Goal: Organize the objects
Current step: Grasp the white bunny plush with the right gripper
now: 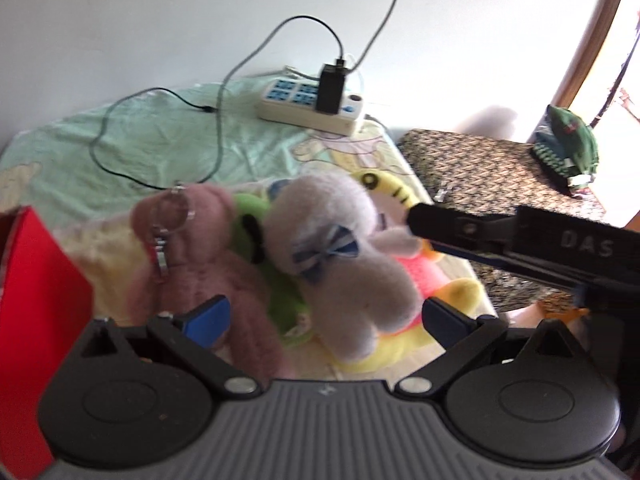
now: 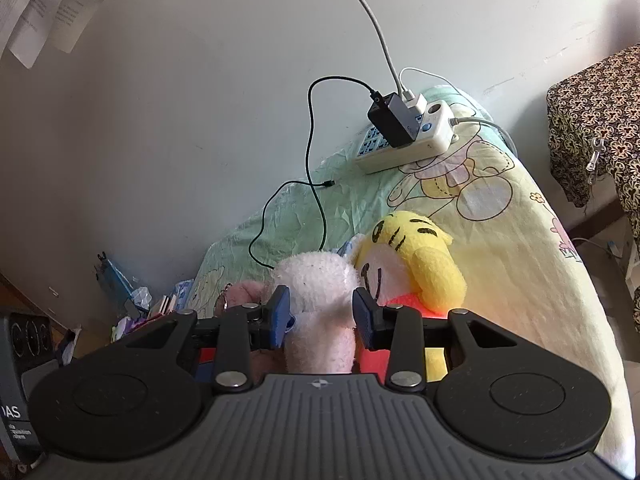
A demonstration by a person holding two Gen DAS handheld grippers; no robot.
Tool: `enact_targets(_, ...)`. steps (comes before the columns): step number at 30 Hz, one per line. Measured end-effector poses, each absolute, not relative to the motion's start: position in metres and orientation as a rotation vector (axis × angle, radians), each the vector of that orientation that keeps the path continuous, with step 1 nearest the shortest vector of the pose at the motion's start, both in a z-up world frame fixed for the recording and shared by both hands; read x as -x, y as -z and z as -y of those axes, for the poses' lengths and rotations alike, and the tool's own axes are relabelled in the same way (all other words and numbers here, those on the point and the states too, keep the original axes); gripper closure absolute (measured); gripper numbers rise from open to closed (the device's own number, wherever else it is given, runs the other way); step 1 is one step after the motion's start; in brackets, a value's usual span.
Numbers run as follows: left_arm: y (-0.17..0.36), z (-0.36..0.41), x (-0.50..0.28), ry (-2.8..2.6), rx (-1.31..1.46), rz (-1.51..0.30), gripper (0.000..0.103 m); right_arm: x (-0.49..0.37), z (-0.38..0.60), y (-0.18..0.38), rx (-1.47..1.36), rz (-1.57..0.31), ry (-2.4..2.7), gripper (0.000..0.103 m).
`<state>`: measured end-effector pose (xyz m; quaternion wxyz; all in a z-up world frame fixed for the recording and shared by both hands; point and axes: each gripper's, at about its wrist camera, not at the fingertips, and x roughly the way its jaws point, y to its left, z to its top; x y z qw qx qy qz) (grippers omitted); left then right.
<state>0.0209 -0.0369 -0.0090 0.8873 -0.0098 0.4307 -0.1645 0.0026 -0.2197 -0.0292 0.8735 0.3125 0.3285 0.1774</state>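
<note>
Right gripper reaches level, clamping the white plush; left gripper hovers wide open.

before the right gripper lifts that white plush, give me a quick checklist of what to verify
1. Right gripper pads on either side of the white plush: ok.
2. Grip firm enough to lift: cannot tell.
3. Left gripper open and holding nothing: ok.
4. Neighbours free of the plush: not ok, the green plush and yellow plush press against it.
5. Black cable away from the plush: ok.
6. Red box within reach: cannot tell.
</note>
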Motion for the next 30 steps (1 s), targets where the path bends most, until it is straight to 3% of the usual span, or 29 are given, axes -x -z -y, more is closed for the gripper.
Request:
enact_targets(4,0.011,0.036,-0.037,0.406,0.093,-0.916,0.004,-0.014,0.219,0.038,-0.639,-0.733,-0.371,0.064)
enact_targets(7,0.016,0.037,-0.049,0.430,0.112,-0.936,0.019,-0.020,0.218,0.044,-0.644,-0.738,-0.386,0.063)
enact_targets(18,0.039,0.037,-0.069,0.444,0.109,-0.968,0.029,-0.042,0.210,0.062,-0.740,-0.754,-0.491,0.065)
enact_targets(30,0.005,0.030,-0.043,0.408,0.060,-0.862,0.031,-0.014,0.196,0.031,-0.643,-0.636,-0.552,0.066)
